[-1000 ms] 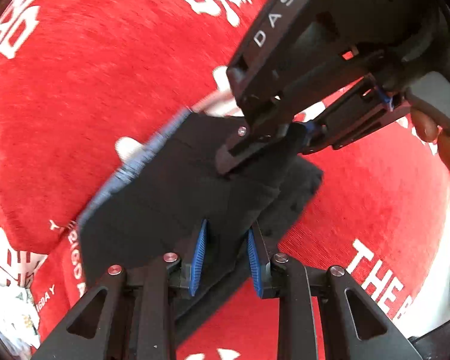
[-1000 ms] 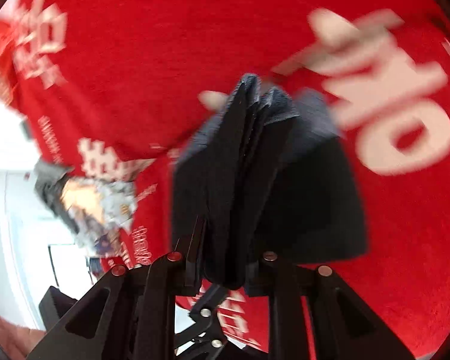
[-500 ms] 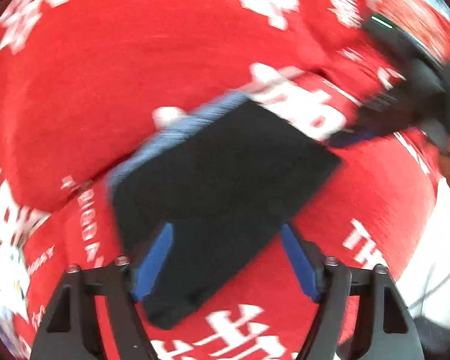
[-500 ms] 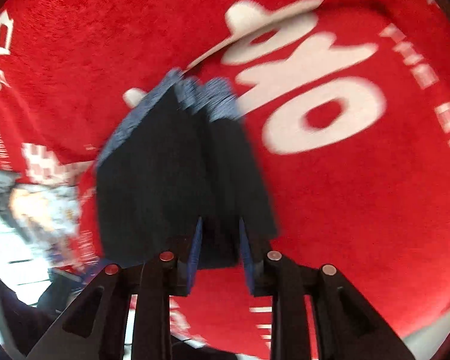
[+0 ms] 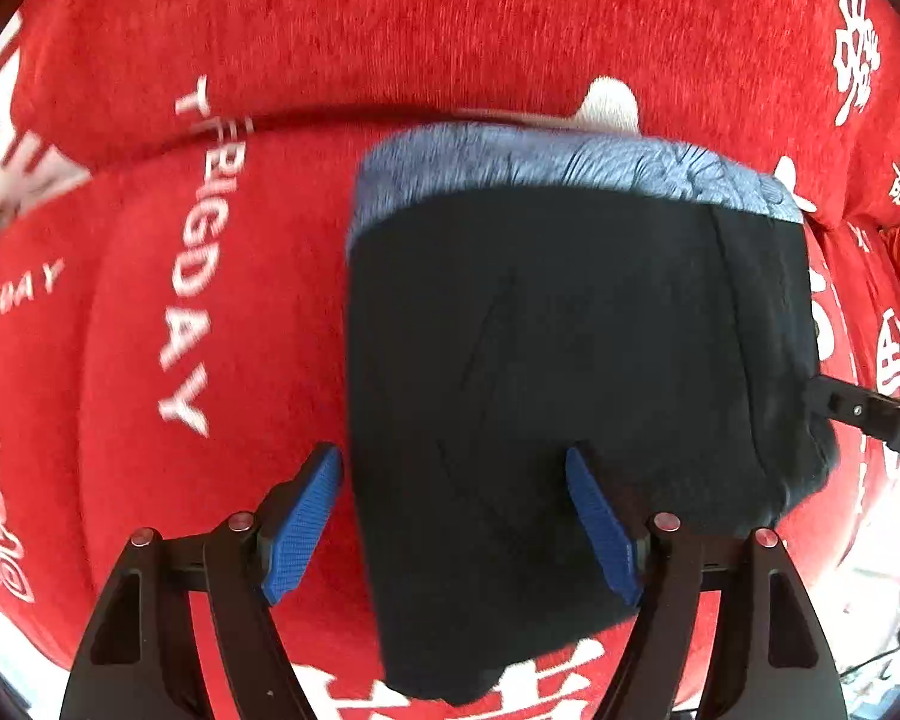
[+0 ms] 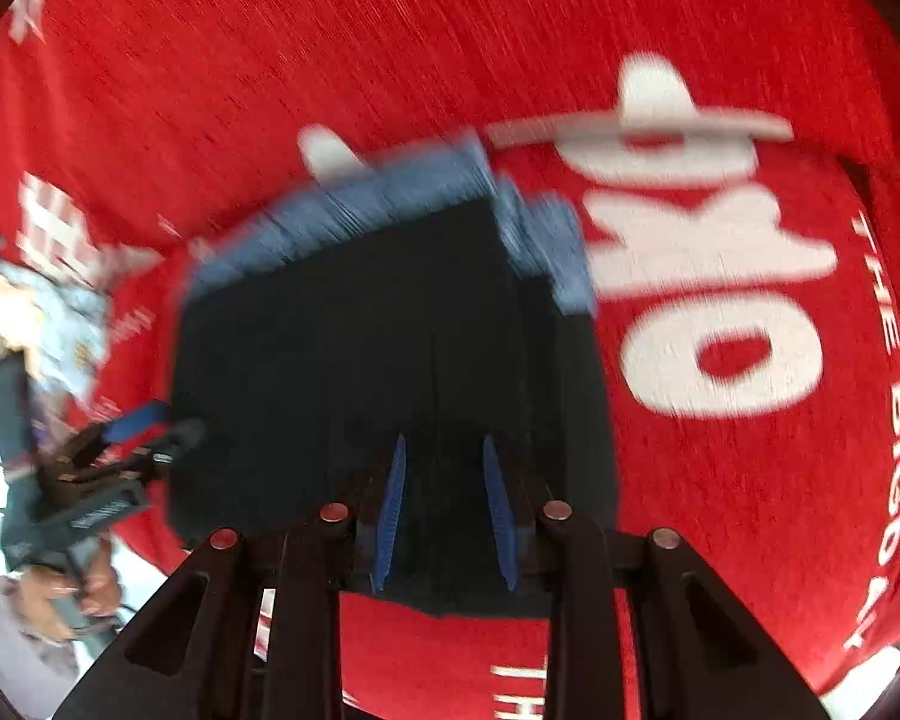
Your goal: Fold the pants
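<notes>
The pants [image 5: 570,372] lie folded into a compact dark rectangle with a blue-grey band [image 5: 570,162] along the far edge, on the red cover. My left gripper [image 5: 456,528] is open wide above the pants' near edge, holding nothing. In the right wrist view, which is blurred, the pants [image 6: 360,372] lie flat and my right gripper [image 6: 444,516] sits over their near edge with its blue pads a narrow gap apart; whether cloth is between them does not show. The right gripper's tip shows in the left wrist view [image 5: 864,414] at the pants' right edge.
A red plush cover with white lettering [image 5: 198,276] spans the whole surface, with a raised fold behind the pants [image 5: 390,30]. The left gripper and the person's hand [image 6: 84,498] show at the left in the right wrist view, by the cover's edge.
My left gripper let go of the pants, opened wide and drew back. The right gripper lowered the folded pants flat onto the cover and its jaws parted slightly.
</notes>
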Available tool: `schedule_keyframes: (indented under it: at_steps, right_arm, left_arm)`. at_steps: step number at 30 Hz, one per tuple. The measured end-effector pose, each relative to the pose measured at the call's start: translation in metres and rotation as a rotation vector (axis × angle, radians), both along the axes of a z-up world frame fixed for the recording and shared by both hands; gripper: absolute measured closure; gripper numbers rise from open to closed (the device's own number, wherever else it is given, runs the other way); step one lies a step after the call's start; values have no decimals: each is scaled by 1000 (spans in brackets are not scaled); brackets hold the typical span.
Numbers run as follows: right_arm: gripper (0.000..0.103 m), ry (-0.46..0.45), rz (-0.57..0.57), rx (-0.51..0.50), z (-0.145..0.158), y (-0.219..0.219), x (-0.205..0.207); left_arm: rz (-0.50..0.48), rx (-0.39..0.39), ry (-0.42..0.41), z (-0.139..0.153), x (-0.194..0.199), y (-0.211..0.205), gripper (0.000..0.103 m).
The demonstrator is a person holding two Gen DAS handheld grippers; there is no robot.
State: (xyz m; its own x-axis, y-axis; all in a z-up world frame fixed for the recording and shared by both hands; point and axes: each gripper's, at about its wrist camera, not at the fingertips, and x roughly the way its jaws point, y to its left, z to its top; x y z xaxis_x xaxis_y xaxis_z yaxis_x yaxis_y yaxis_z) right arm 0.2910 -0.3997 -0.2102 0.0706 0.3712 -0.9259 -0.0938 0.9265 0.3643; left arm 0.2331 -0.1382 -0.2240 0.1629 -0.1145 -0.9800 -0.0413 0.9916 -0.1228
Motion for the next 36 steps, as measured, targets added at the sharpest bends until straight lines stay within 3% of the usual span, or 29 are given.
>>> schedule_keyframes:
  at_steps: [8,15,20,23,31,36]
  right_arm:
    - [74,-5,-26,25,9,-10,-14]
    - [65,-9,-42,23,15,-9,-17]
    - [56,-4,-57,10,14,-15,-16]
    - [52,1,-63,4,14,-23,-18]
    - [26,8,-70,11,8,-30,-12]
    - [23,44,-68,36,-2,-32,-8]
  left_arm:
    - [2,6,7,5,-16,0,23]
    - [-4,18,20,7,-4,0,23]
    - [-15,37,15,8,3,-8,22]
    - [-8,80,17,8,4,-9,4]
    - [7,52,37,6,5,-2,4]
    - [16,32,42,0,12,5,4]
